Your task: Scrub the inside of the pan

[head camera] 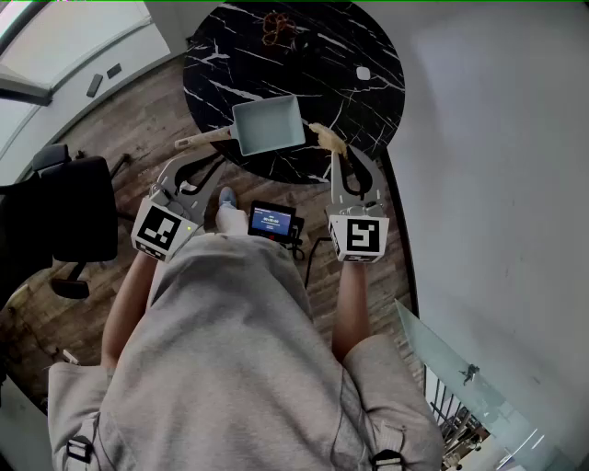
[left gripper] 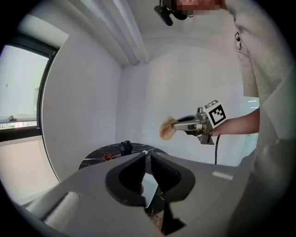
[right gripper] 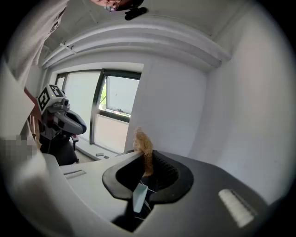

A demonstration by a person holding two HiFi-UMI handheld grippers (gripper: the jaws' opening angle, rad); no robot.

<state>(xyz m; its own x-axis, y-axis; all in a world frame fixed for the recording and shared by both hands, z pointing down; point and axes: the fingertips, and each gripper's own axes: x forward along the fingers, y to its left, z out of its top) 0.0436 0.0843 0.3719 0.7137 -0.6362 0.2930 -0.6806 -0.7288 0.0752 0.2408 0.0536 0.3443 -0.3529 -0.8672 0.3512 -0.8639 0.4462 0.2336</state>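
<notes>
A square pale blue-grey pan (head camera: 269, 126) with a wooden handle (head camera: 202, 140) sits at the near edge of a round black marble table (head camera: 368, 46). My left gripper (head camera: 213, 158) hovers just short of the handle, jaws shut with nothing between them. In the left gripper view its jaws (left gripper: 147, 159) nearly touch, and a sliver of the pan (left gripper: 150, 187) shows below the gap. My right gripper (head camera: 333, 152) is shut on a tan scrubber (head camera: 327, 136), held just right of the pan. The scrubber (right gripper: 144, 148) sticks up from the right gripper (right gripper: 145, 162).
A brown bundle (head camera: 276, 28) and a small white object (head camera: 363, 74) lie at the table's far side. A black office chair (head camera: 74, 221) stands on the wooden floor to the left. A small screen (head camera: 271, 221) hangs at the person's front. A white wall runs along the right.
</notes>
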